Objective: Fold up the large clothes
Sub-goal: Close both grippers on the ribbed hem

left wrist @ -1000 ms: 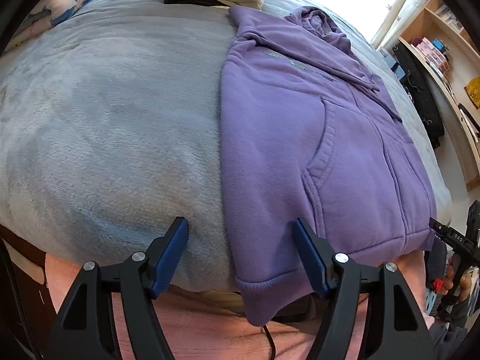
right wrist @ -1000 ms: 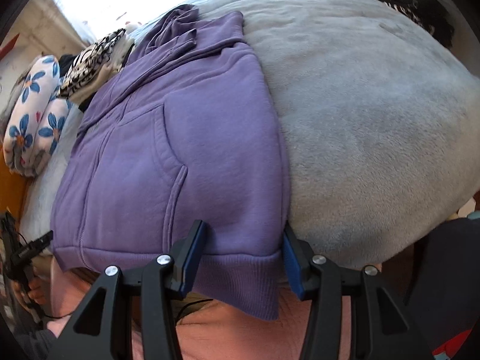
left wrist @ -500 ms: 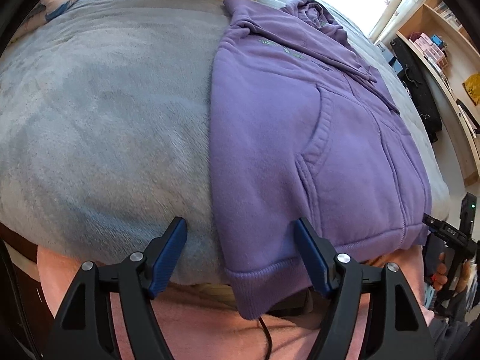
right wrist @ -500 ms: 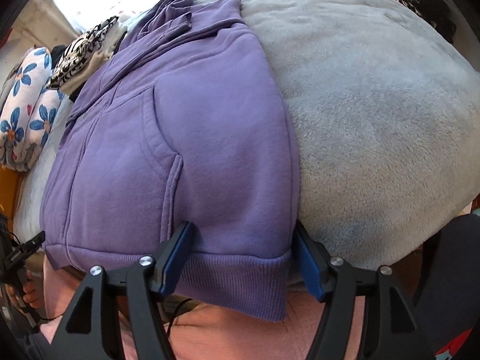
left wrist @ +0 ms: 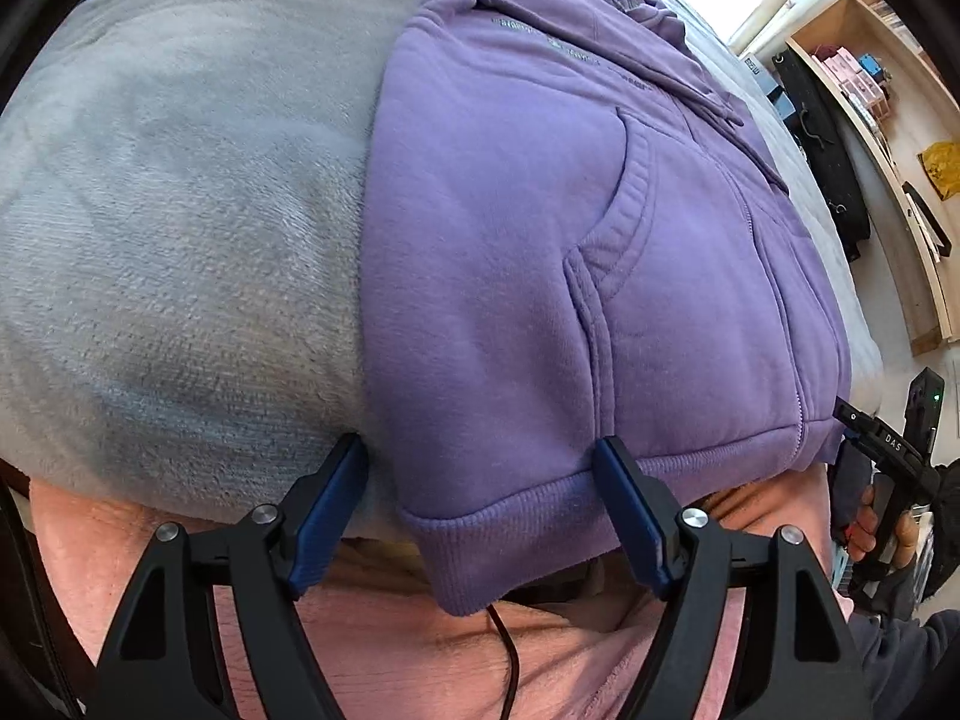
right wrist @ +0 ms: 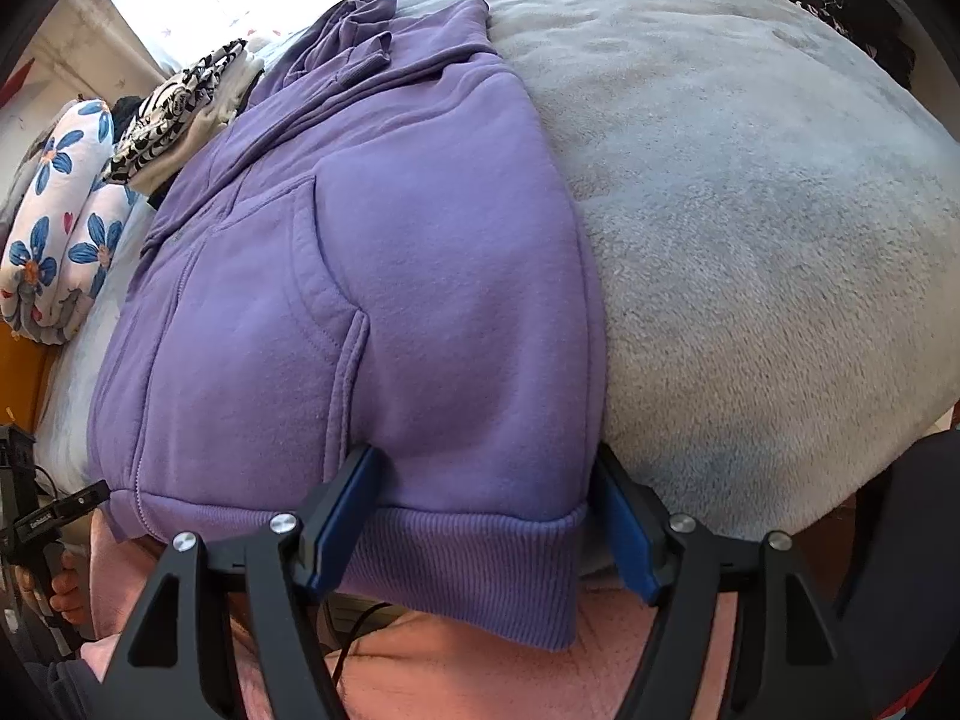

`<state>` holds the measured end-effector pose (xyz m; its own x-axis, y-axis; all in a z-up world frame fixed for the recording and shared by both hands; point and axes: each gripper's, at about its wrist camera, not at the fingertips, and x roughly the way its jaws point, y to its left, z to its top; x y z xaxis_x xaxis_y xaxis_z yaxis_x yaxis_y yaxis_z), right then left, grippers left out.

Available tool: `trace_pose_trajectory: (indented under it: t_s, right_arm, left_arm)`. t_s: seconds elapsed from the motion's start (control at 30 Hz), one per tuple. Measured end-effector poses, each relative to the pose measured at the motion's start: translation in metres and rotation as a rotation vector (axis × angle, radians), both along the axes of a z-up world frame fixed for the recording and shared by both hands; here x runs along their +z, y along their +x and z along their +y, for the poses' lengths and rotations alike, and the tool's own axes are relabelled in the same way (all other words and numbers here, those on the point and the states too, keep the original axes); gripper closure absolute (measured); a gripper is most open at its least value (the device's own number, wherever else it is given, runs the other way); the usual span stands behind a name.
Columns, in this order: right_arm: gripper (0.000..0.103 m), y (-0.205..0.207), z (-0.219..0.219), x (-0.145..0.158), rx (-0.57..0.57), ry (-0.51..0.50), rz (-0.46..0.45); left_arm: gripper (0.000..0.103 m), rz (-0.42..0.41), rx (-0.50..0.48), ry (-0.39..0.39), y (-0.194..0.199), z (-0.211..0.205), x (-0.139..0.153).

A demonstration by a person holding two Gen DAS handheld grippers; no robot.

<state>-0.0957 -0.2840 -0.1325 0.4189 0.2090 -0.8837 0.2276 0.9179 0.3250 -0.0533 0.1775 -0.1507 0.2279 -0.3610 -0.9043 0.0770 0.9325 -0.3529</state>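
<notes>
Purple hoodie [left wrist: 540,252]: laid flat, front up, on grey fleece blanket [left wrist: 180,240]; zip closed, kangaroo pocket facing up, sides folded in to a long narrow shape; hood at the far end, ribbed hem [right wrist: 468,558] hanging over the near edge of the blanket.

Left gripper [left wrist: 480,510]: at the hoodie's left hem corner; jaws wide and opening; corner of the hem between the blue pads, one pad off the hoodie's side edge over the blanket, the other against the hem band; no clamp on the cloth visible.

Right gripper [right wrist: 486,516]: at the hoodie's right hem corner; jaws wide apart, straddling the corner, one pad on the front above the hem band, the other just past the hoodie's side edge; pads not pinching the cloth.

Pink cover [left wrist: 390,648]: below the hoodie's hem, on the bed's front face.

Black cable [left wrist: 507,660]: emerging from under the hoodie's hem, running down.

Folded clothes [right wrist: 180,114]: stacked beside the hoodie's hood end, black-and-white pattern on top.

Floral pillows [right wrist: 60,222]: beyond the folded clothes, away from the hoodie.

Wooden shelves [left wrist: 888,120]: well apart from the hoodie, past the bed's far side.
</notes>
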Motion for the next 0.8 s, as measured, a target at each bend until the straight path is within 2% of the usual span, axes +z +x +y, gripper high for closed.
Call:
trace_pose_trajectory:
  t_s: [0.03, 0.07, 0.1, 0.17, 0.2, 0.23, 0.27, 0.37, 0.47, 0.6, 0.7, 0.8]
  right_arm:
    - [0.039, -0.001, 0.001, 0.001, -0.001, -0.005, -0.002]
    - [0.048, -0.001, 0.002, 0.002, 0.0, -0.011, -0.004]
    - [0.053, -0.001, 0.002, 0.005, 0.002, -0.015, -0.005]
    - [0.077, -0.001, 0.002, 0.01, 0.003, -0.02, -0.014]
    - [0.081, -0.001, 0.002, 0.013, -0.001, -0.025, -0.016]
    - [0.088, -0.001, 0.001, 0.015, -0.003, -0.024, -0.019]
    - [0.091, -0.001, -0.001, 0.019, -0.009, -0.016, -0.027]
    - [0.092, 0.001, -0.002, 0.03, -0.016, -0.008, -0.052]
    - [0.093, 0.005, -0.006, 0.05, -0.023, 0.014, -0.111]
    - [0.093, 0.022, -0.014, 0.091, -0.04, 0.053, -0.233]
    - [0.094, 0.048, -0.021, 0.125, -0.047, 0.071, -0.322]
    - [0.094, 0.082, -0.024, 0.149, -0.062, 0.08, -0.372]
  left_arm:
    - [0.029, 0.003, 0.002, -0.003, 0.0, -0.001, 0.0]
    - [0.038, 0.004, 0.001, -0.011, -0.001, -0.001, -0.001]
    - [0.06, 0.005, -0.002, -0.029, -0.002, -0.003, 0.001]
    - [0.078, -0.004, 0.001, -0.038, -0.004, -0.009, 0.006]
    - [0.086, -0.013, -0.004, -0.042, -0.005, -0.012, 0.009]
    - [0.086, -0.028, -0.008, -0.041, -0.006, -0.016, 0.014]
    - [0.087, -0.04, -0.013, -0.027, -0.007, -0.02, 0.018]
    - [0.089, -0.094, -0.039, -0.023, -0.008, -0.028, 0.037]
    - [0.089, -0.153, -0.014, -0.094, -0.002, -0.025, 0.066]
    - [0.089, -0.238, 0.031, -0.181, 0.017, -0.025, 0.106]
    - [0.089, -0.277, 0.074, -0.233, 0.043, -0.025, 0.128]
    - [0.089, -0.288, 0.143, -0.269, 0.081, -0.023, 0.145]
